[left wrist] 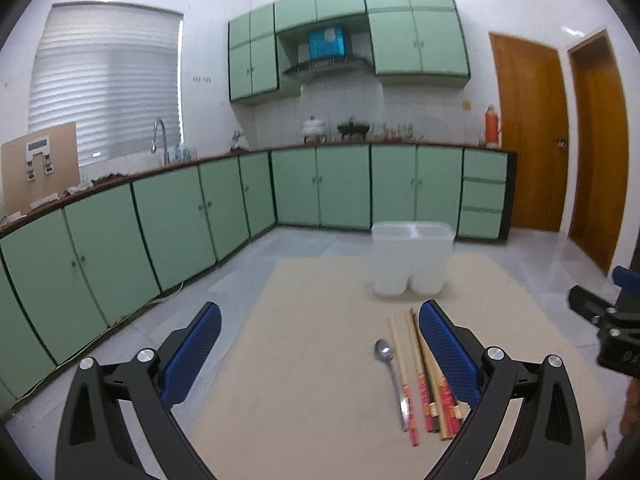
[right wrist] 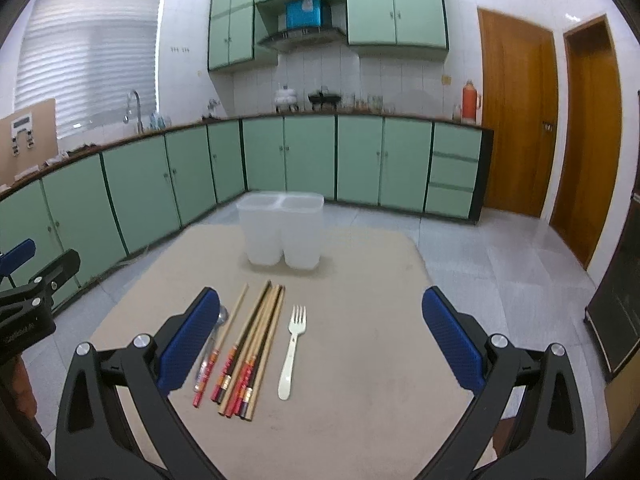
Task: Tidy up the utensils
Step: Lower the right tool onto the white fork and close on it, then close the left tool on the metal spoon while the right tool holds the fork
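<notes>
utensils lie in a row on the beige mat (right wrist: 360, 400): spoon (left wrist: 394, 384), chopsticks (right wrist: 250, 352), white fork (right wrist: 292, 352), just short of the two-cup holder (right wrist: 280, 232). left gripper (left wrist: 320, 352) and right gripper (right wrist: 320, 344) both gape wide, empty. nothing sorted yet; next, drop onto one piece and pinch.
</notes>
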### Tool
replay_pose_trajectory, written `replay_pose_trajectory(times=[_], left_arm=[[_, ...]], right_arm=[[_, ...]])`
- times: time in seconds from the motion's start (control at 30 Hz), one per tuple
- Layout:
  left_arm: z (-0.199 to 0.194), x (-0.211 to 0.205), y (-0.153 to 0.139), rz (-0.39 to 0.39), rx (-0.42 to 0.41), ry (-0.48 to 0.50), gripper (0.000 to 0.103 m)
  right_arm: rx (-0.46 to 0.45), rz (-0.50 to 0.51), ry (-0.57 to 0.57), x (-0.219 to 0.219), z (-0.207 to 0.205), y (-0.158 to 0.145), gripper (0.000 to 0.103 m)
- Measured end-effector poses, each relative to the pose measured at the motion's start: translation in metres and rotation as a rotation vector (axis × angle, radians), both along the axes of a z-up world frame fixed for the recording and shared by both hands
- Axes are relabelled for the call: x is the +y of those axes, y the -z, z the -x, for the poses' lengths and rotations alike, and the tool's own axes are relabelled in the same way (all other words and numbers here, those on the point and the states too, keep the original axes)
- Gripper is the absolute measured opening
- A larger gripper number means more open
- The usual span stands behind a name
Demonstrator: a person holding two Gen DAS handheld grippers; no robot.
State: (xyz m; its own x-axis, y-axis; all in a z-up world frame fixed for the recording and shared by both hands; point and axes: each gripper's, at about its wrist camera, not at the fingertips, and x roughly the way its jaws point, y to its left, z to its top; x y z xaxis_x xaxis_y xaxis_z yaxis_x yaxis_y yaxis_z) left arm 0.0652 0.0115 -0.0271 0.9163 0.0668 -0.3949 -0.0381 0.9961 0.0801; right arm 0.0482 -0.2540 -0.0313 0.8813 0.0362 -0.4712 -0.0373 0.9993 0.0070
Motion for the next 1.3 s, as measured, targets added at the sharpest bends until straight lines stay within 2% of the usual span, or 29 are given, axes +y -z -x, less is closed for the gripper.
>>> replay_pose_trajectory(times=[0.17,0.3,0.47,0.63,0.8,1.0,1.13,1.17,1.3], left_arm=[[-0.047,0.002,0.024,-0.016,0.124,-0.003,0.097],[-0.089,-0.004,0.049,-0.007,0.229,0.004,0.097],[-0.123,-0.009,0.076,0.028,0.316,0.010,0.097],[-0.148,-0.016,0.103,0.018,0.388,0.017,0.096],[-0.154,-0.012,0.116,0.032,0.418,0.026,0.096],[-0.165,-0.016,0.124,0.045,0.449,0.047,0.096],[-0.171,-0.023,0.126,0.040,0.459,0.062,0.096],[-0.174,-0.025,0.127,0.038,0.461,0.065,0.096],[-0.186,-0.032,0.134,0.029,0.469,0.057,0.096]], right_arm=[[0.102,0.003,0.002,-0.001,-0.040,0.023,0.097],[0.187,-0.038,0.000,0.001,-0.081,0.042,0.095],[0.285,-0.055,0.000,0.011,-0.122,0.074,0.080],[0.381,-0.058,0.004,0.018,-0.153,0.107,0.072],[0.452,-0.062,0.012,0.022,-0.173,0.127,0.067],[0.512,-0.087,0.017,0.025,-0.185,0.142,0.056],[0.496,-0.039,-0.002,0.030,-0.186,0.141,0.024],[0.495,-0.043,-0.007,0.029,-0.186,0.140,0.021],[0.483,-0.054,-0.026,0.023,-0.183,0.139,0.021]])
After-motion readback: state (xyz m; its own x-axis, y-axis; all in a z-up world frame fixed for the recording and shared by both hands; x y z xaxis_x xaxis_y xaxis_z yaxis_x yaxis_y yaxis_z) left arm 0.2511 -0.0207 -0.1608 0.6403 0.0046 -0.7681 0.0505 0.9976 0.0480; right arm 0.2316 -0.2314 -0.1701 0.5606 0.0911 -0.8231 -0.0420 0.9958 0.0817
